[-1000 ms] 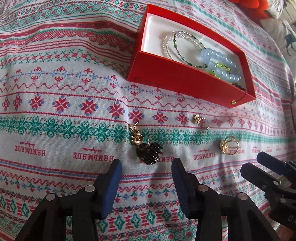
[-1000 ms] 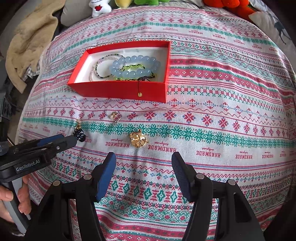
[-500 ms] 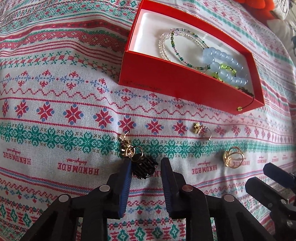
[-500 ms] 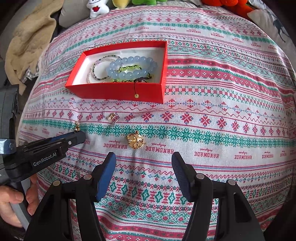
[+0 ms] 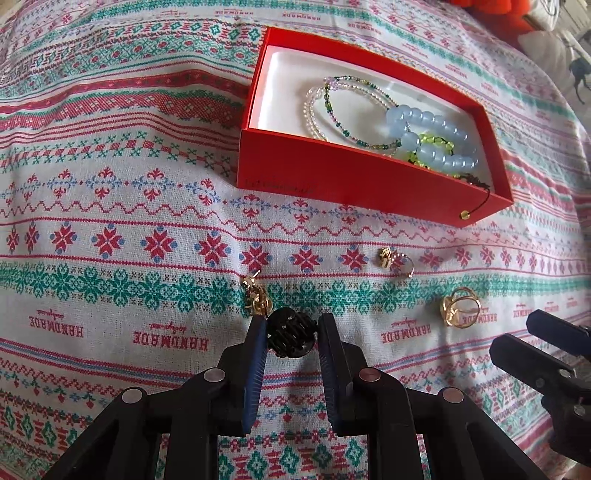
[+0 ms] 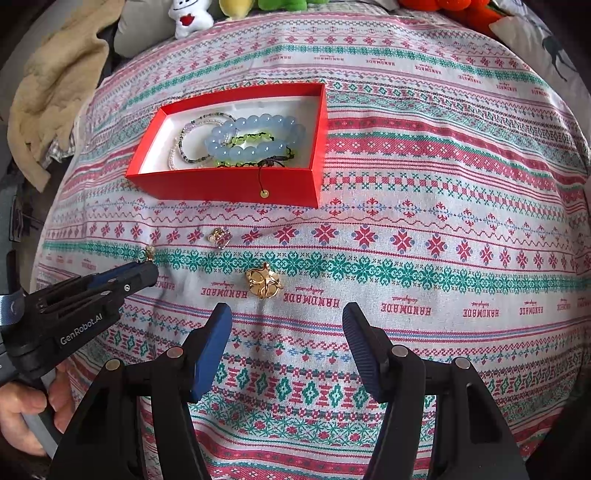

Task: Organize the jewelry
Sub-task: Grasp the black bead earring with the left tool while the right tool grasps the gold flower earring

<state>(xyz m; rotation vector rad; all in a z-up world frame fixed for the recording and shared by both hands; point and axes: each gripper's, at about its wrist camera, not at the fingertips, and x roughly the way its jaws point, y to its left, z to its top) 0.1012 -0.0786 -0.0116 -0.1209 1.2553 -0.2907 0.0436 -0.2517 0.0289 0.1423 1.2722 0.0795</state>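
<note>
A black-and-gold earring (image 5: 290, 334) lies on the patterned cloth, its gold link (image 5: 256, 299) to the upper left. My left gripper (image 5: 291, 325) points down with both pads against the black pendant, shut on it. In the right wrist view the left gripper (image 6: 147, 271) covers the pendant and only the gold stud (image 6: 149, 252) shows. A red box (image 5: 351, 181) holds a blue bead bracelet (image 5: 432, 129) and thin beaded bracelets. A gold ring (image 6: 264, 282) lies just ahead of my right gripper (image 6: 288, 317), which is open and holds nothing. A small gold piece (image 6: 218, 236) lies nearer the box.
The cloth (image 6: 443, 221) curves away at every side. Plush toys (image 6: 188, 18) line the far edge and a beige blanket (image 6: 48, 92) hangs at the left. A person's hand (image 6: 22, 417) grips the left gripper's handle.
The left gripper moved forward over the earring and its jaws narrowed from wide apart until they touch the black pendant. The right gripper stayed put.
</note>
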